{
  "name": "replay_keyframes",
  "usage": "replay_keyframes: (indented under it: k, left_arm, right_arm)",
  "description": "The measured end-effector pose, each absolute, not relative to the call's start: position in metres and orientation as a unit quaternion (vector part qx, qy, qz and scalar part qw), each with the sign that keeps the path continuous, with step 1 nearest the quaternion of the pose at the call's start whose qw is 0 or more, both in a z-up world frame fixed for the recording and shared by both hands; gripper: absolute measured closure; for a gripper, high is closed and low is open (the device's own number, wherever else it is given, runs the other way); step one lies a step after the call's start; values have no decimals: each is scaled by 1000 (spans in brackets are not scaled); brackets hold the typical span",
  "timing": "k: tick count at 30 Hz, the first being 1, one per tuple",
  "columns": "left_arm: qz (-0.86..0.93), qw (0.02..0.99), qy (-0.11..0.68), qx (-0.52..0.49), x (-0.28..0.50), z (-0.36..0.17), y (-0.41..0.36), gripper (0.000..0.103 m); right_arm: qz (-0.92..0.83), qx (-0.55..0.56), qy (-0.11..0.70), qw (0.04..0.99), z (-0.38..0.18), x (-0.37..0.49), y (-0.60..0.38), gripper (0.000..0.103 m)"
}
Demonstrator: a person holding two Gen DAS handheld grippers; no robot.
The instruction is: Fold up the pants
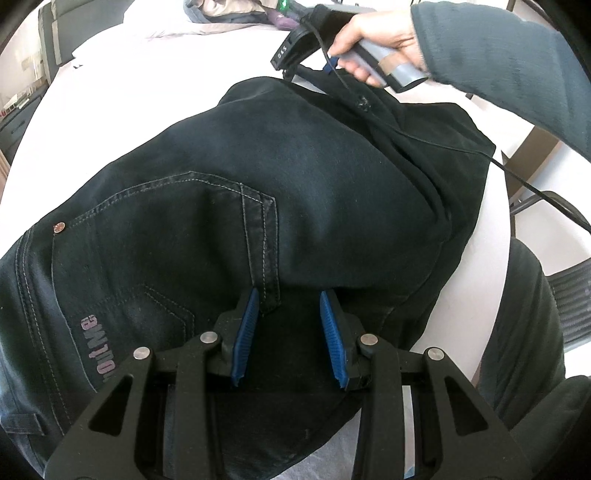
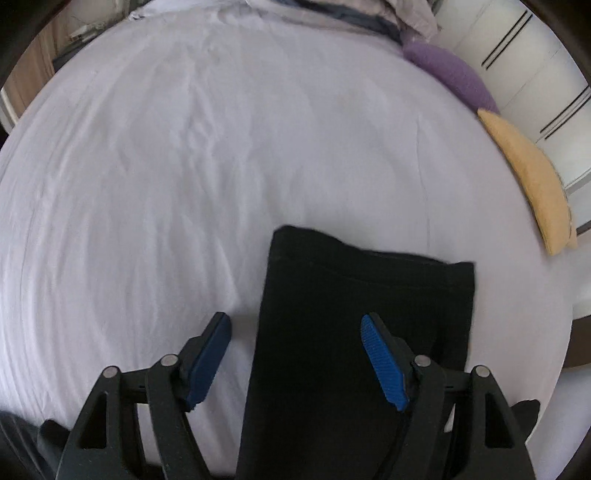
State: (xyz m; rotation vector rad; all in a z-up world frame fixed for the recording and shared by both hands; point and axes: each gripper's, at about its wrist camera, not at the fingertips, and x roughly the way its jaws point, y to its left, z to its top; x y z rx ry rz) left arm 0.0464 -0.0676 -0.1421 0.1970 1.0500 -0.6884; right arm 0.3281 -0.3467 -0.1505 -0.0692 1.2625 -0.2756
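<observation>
Dark black jeans [image 1: 280, 177] lie on the white bed sheet [image 1: 155, 103], back pocket and a pink logo facing up on the left. My left gripper [image 1: 290, 295] is open, its blue pads either side of the crotch seam edge, holding nothing. The right gripper [image 1: 310, 70] shows at the far end of the jeans, held by a hand. In the right wrist view the leg ends [image 2: 369, 295] lie flat and stacked on the sheet [image 2: 184, 166]. My right gripper [image 2: 295, 321] is open wide just above them; the left edge of the legs runs between its fingers.
A purple cushion [image 2: 450, 74] and a tan cushion [image 2: 528, 181] lie at the bed's right edge. Piled clothes [image 1: 236, 14] lie at the far end. A black cable [image 1: 517, 177] trails from the right gripper across the jeans. Chairs stand at the right.
</observation>
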Motion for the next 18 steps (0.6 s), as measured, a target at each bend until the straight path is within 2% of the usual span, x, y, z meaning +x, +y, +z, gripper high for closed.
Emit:
replay_keyframes:
  k: [3,6,8,10,14,18]
  left_arm:
    - [-322,805,490,91,47,-141,-63,70]
    - [-321,806,489,91,48,-140,-62,70]
    - [-321,806,489,92,48,-140,-62,70]
    - [-320,806,490,94,47,-141,-66,70]
    - [-319,805,490,96,46,-142,-72,70]
    - [-317,805,491,99,47,-141,-75,70]
  right_arm:
    - [-124,20,589,798,-151,330,-367,29]
    - [-108,33,588,801,-150,333,-377,43]
    - [-96,38,587,803,-150,337,-383,72]
    - [-96,52,587,802,-145,339,-387,91]
    - [-89,85,575,809,-135,332,-412,99]
    - [-85,128,536,830,-104,310,-429,99]
